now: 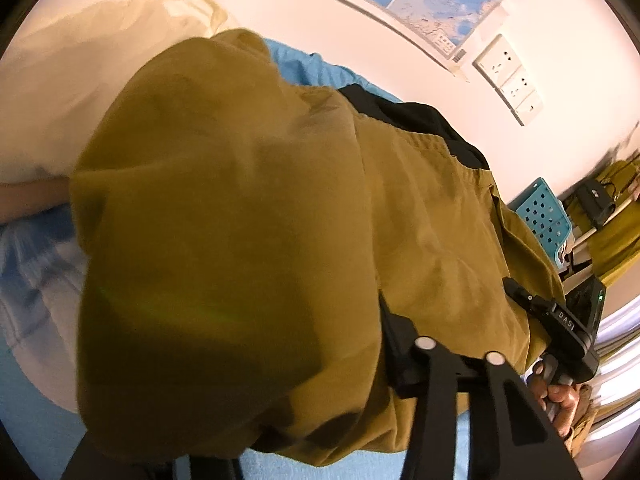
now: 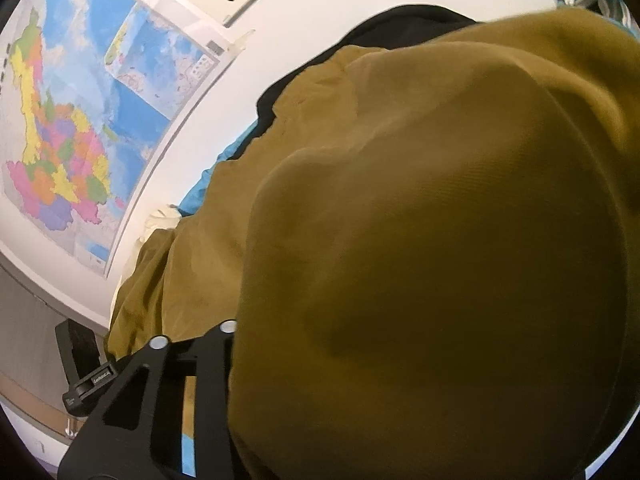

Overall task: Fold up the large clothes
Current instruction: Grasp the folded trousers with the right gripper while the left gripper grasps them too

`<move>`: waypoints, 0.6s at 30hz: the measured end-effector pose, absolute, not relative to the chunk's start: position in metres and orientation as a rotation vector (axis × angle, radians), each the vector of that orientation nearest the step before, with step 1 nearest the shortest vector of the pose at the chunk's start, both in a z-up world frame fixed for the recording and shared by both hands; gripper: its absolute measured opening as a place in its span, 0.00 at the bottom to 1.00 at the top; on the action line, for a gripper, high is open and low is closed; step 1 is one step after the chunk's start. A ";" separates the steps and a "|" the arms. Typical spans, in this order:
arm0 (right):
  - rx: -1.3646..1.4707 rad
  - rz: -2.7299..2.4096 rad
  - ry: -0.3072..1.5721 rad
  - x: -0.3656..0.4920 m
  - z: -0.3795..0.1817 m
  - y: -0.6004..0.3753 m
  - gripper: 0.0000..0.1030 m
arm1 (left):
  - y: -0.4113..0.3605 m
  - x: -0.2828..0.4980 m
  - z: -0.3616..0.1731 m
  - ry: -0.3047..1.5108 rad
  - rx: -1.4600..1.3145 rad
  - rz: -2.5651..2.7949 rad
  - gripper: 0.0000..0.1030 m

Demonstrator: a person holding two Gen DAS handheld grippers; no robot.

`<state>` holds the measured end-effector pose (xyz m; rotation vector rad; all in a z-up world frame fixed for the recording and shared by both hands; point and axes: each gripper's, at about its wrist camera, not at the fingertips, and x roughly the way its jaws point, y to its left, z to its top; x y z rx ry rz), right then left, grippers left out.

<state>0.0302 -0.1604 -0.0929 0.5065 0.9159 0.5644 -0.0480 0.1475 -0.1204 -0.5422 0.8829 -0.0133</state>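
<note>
A large olive-brown garment [image 1: 248,220] fills the left wrist view and hangs close over the lens; it also fills the right wrist view [image 2: 440,240]. It is stretched between my two grippers above a blue bed sheet [image 1: 304,68]. My left gripper [image 1: 384,360] is shut on the garment's edge; only one finger [image 1: 436,404] shows, the other is under cloth. My right gripper [image 2: 236,344] is shut on the garment, one finger [image 2: 132,396] visible. The right gripper's body [image 1: 568,328] and the hand show in the left wrist view. A black garment [image 1: 420,116] lies behind.
A white wall with a map [image 2: 60,128] and power sockets [image 1: 508,76] runs behind the bed. A white pillow or cloth [image 1: 80,72] lies at the left. A blue perforated basket [image 1: 544,216] stands at the right. White-blue cloth [image 1: 36,264] lies on the bed.
</note>
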 end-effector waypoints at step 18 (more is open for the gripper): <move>0.513 0.604 0.954 0.045 -0.096 -0.152 0.43 | 0.159 -0.038 -0.131 0.904 -0.616 -0.074 0.47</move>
